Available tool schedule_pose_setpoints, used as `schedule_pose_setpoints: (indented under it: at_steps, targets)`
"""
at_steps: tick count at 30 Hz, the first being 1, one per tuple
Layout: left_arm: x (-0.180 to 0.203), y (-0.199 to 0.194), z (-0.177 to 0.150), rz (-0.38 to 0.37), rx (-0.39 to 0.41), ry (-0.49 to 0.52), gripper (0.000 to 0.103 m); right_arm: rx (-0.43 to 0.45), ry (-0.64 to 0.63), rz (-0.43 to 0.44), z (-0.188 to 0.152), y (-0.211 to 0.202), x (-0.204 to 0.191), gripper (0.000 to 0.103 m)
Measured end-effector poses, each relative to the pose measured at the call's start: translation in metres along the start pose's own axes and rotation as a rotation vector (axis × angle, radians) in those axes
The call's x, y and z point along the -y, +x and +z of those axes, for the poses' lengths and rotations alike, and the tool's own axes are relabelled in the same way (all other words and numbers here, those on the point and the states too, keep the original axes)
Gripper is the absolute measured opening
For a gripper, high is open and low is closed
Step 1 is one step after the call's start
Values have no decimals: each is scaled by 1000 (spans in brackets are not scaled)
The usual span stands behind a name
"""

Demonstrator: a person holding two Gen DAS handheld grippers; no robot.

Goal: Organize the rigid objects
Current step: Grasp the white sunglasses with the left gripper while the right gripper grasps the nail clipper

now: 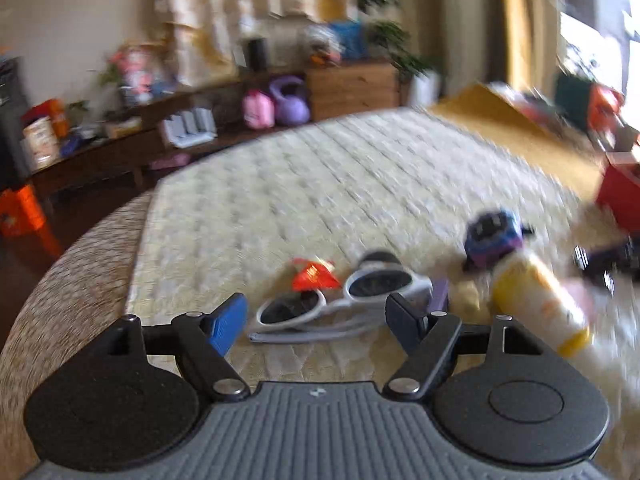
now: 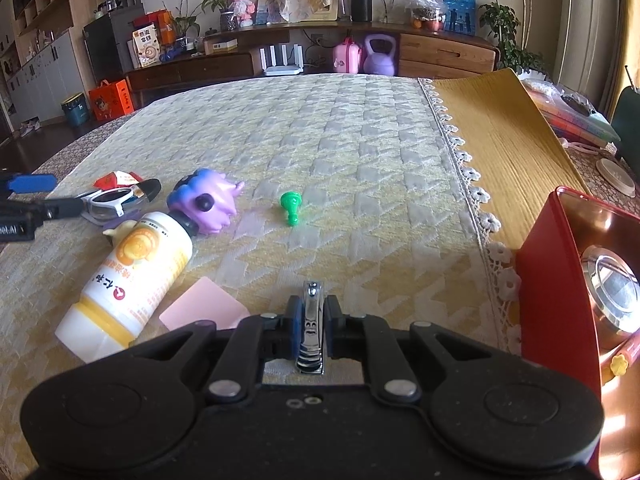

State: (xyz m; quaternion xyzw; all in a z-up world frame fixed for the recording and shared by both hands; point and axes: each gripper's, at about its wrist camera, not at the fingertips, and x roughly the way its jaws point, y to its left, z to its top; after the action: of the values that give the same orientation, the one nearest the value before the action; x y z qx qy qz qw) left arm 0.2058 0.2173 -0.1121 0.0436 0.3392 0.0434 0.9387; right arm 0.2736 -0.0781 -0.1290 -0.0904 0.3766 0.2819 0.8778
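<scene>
Clippers [image 2: 310,322], chrome nail clippers, sit pinched between the two pads of the right hand-held gripper [image 2: 311,322], which is clenched on them just above the counter [image 2: 360,160] with its yellow and grey quilted cloth. Just left of that gripper a pink card [image 2: 204,308] lies flat on the cloth, and beside it a white and yellow bottle [image 2: 132,276] lies on its side, its dark cap touching a purple and blue toy [image 2: 208,200]. A small green peg [image 2: 291,206] lies alone near the middle of the cloth, apart from the toy. To the right, a red tin [image 2: 556,280] stands open at the cloth's lace edge with a round metal thing inside it. In the blurred left wrist view the left hand-held gripper [image 1: 316,320] is released, jaws spread wide with nothing pressed between the pads, and white sunglasses [image 1: 340,300] with dark lenses lie on the cloth in line with the gap. A red wrapper [image 1: 314,278] lies just behind the sunglasses. Beyond the counter stands a dark sideboard [image 2: 224,66] with a purple kettlebell [image 2: 380,58] next to a pink case [image 2: 347,56].
</scene>
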Motion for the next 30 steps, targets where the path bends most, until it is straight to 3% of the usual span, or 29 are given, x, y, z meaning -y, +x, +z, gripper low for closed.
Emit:
schedule_pose_setpoints:
  at_steps: [5, 8, 12, 19, 24, 26, 30]
  targets:
    - [-14, 25, 1, 20, -64, 99, 76, 1, -3, 5, -1, 0, 0, 11]
    - [-25, 34, 4, -90, -90, 106, 76, -1, -6, 9, -1, 0, 1, 11]
    - [-28, 45, 11, -201, -131, 196, 78, -7, -13, 15, 0, 0, 2, 11]
    - [-33, 58, 19, -291, -160, 239, 80, -14, -8, 24, 1, 2, 4, 11]
    - [-40, 62, 17, -342, -157, 180, 79, -16, -4, 29, 1, 2, 5, 11]
    - [-41, 59, 15, -338, -140, 163, 72, -15, -6, 27, 1, 1, 4, 11]
    - [-42, 51, 11, -313, -113, 94, 40, -12, -1, 23, 1, 1, 4, 11]
